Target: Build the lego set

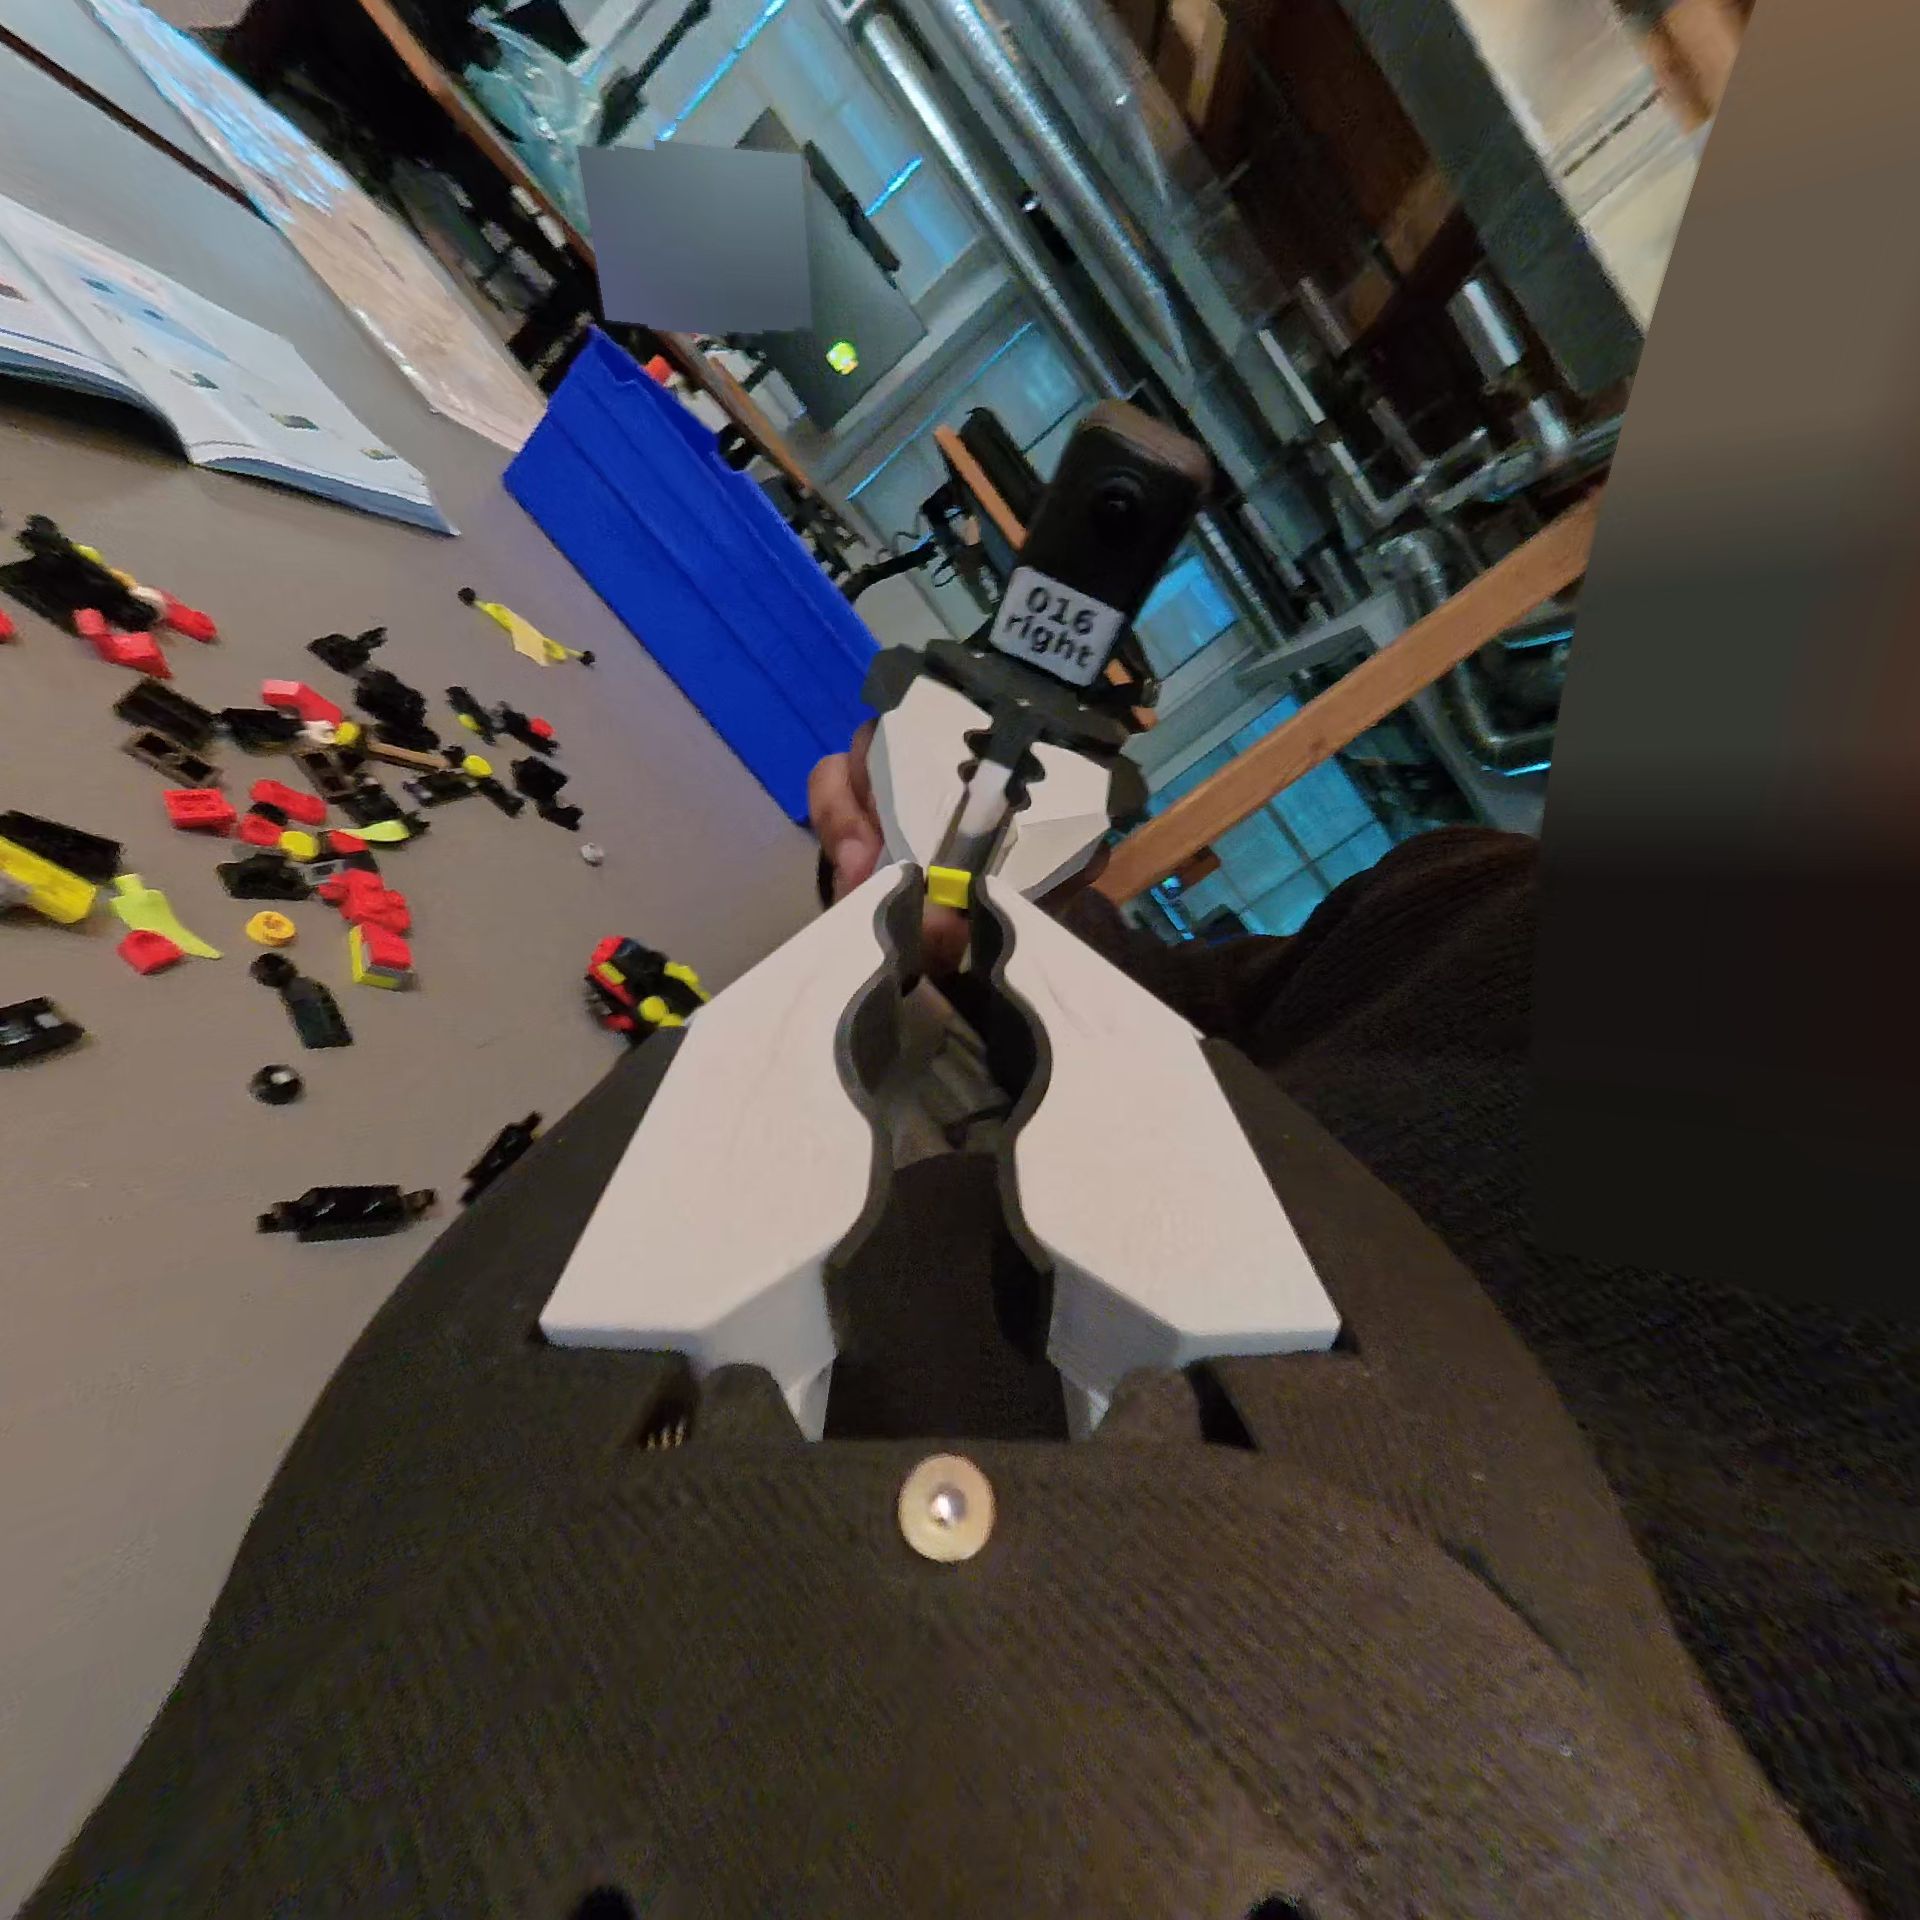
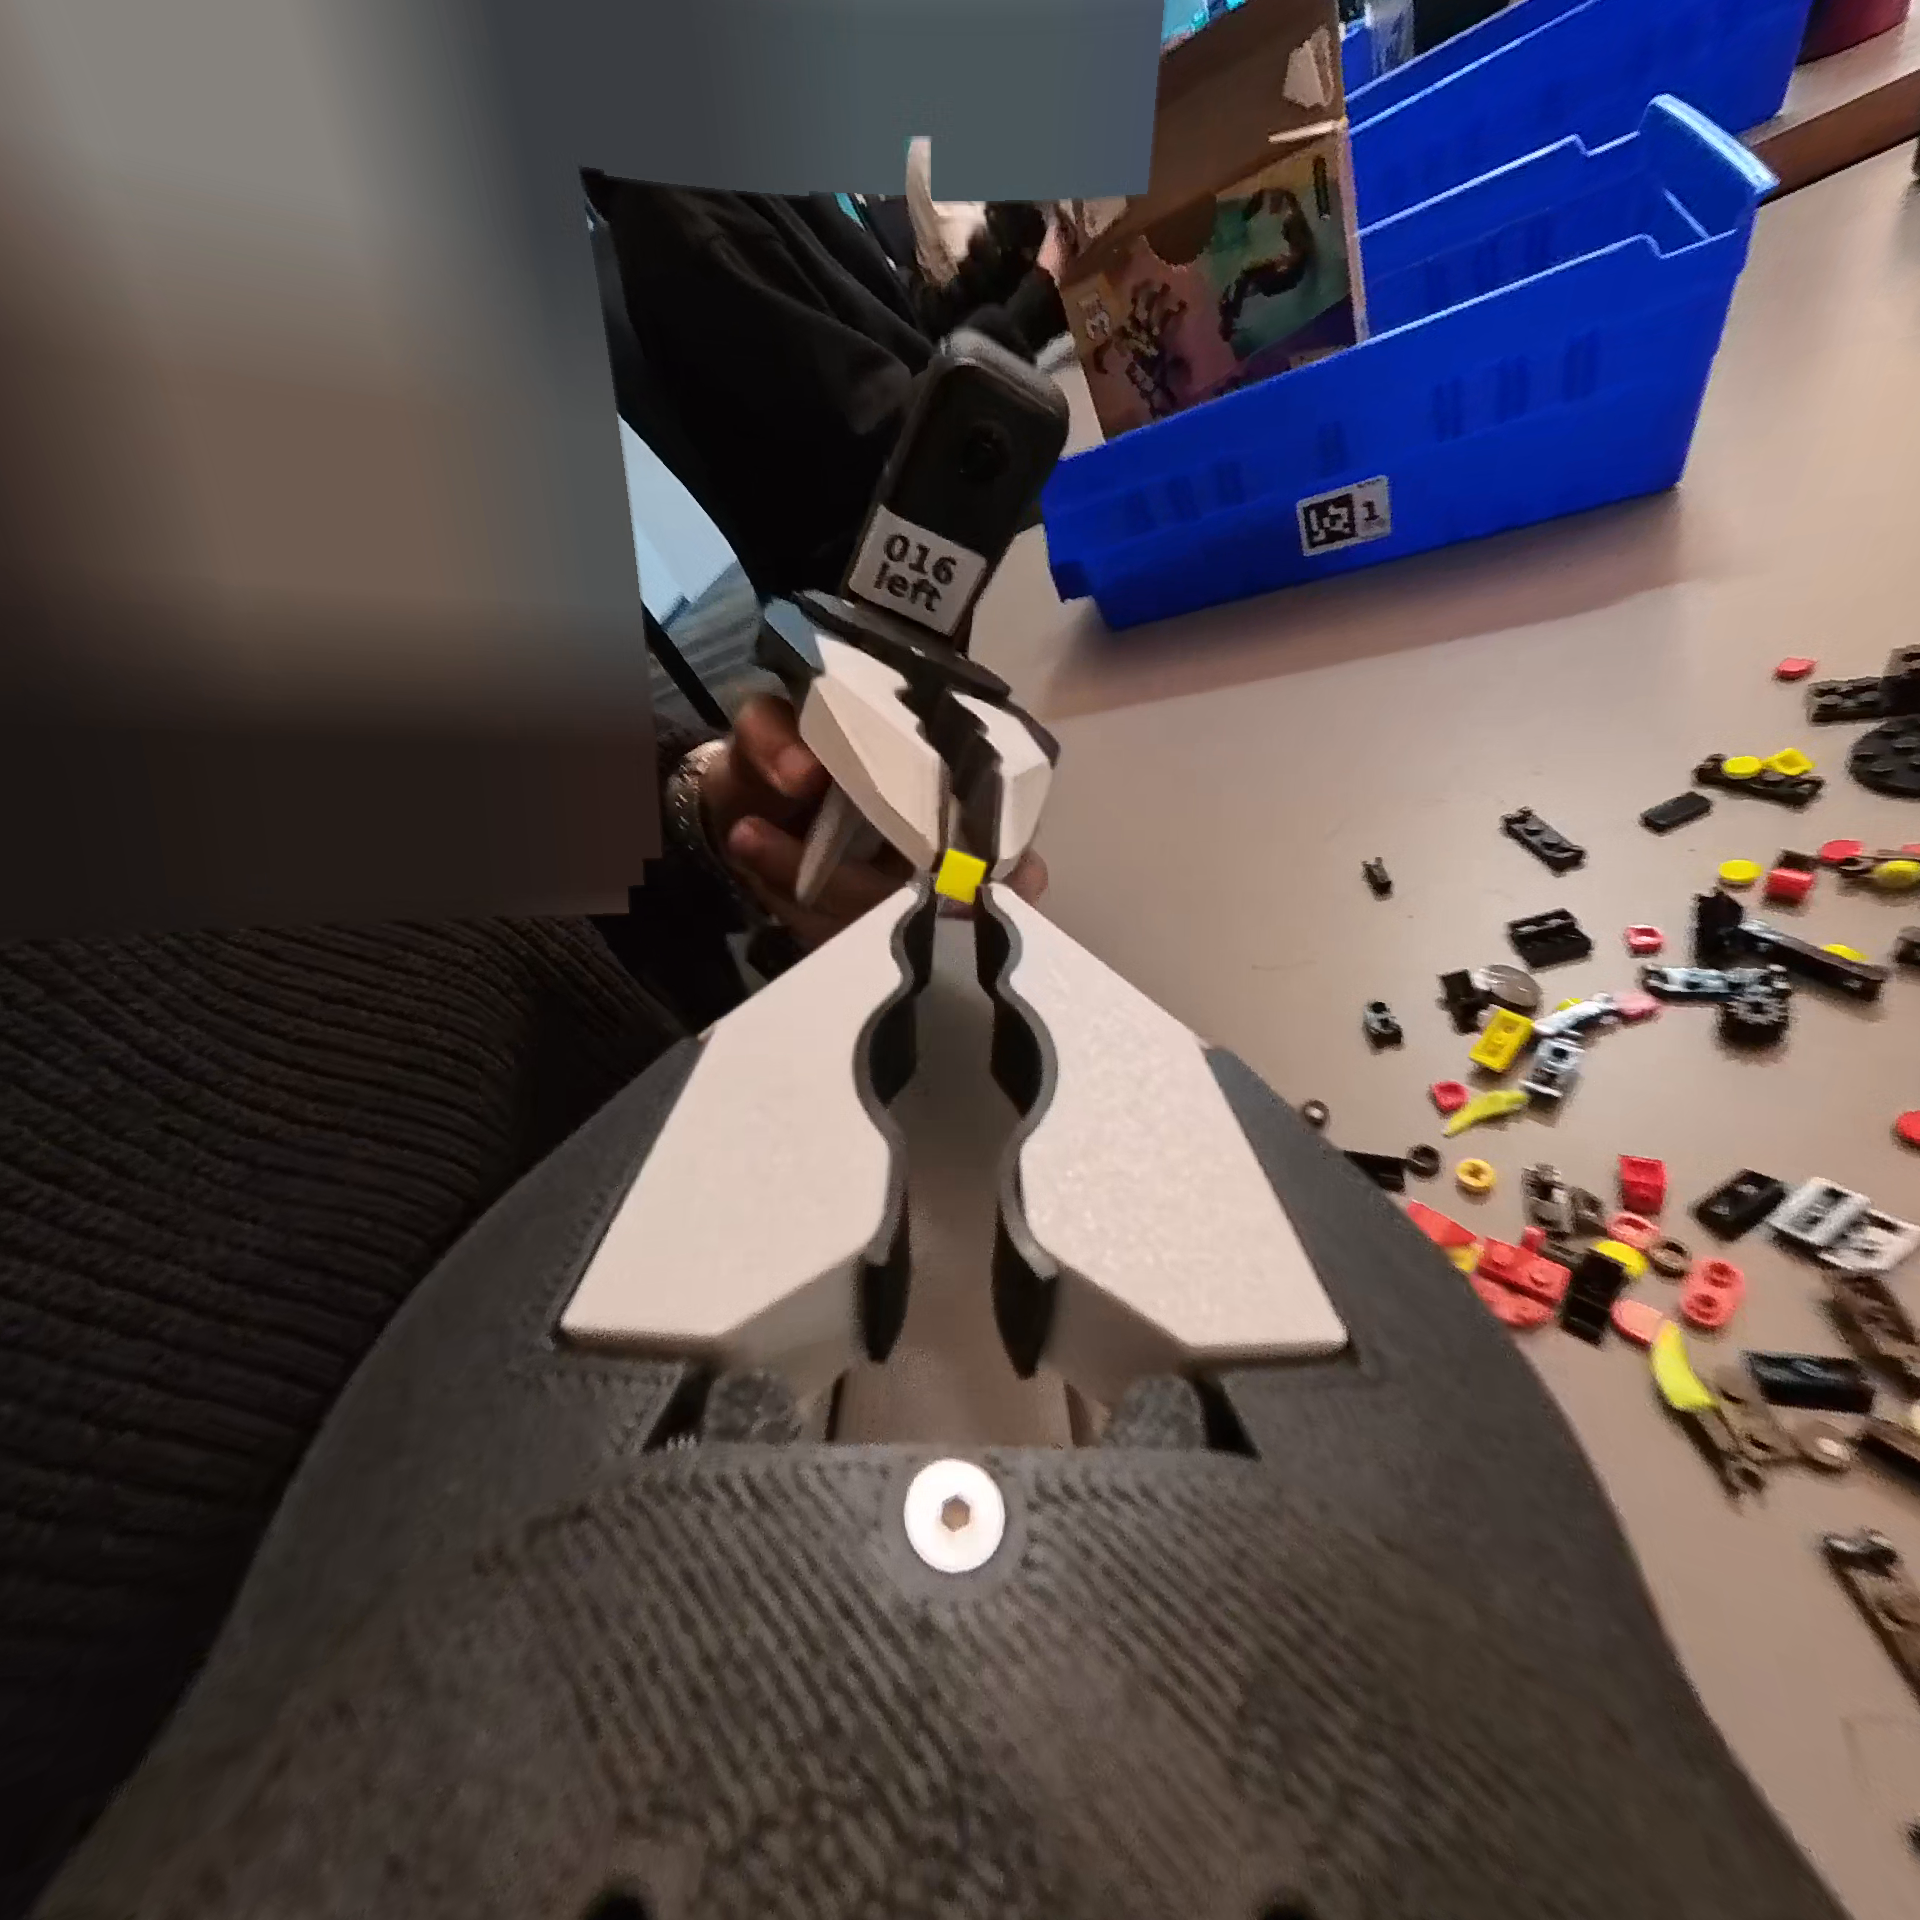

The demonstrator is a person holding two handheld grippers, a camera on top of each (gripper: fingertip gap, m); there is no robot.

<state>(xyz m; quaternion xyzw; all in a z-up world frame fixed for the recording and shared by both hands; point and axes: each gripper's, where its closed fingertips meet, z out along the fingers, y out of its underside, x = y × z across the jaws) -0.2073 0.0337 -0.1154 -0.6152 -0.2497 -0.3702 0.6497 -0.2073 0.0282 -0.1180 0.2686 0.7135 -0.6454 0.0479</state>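
Held up above the bench (image 1: 644, 727), the left gripper (image 1: 940, 899) and right gripper (image 2: 951, 902) meet tip to tip. A small yellow brick (image 1: 948, 886) sits between their nearly closed jaws, though which pair actually grips it is unclear. Loose pieces (image 1: 312, 790) lie scattered on the bench.

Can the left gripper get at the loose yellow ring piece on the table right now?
Probably not: the left gripper is raised, tip to tip with the right gripper at a small yellow piece, off the ring.
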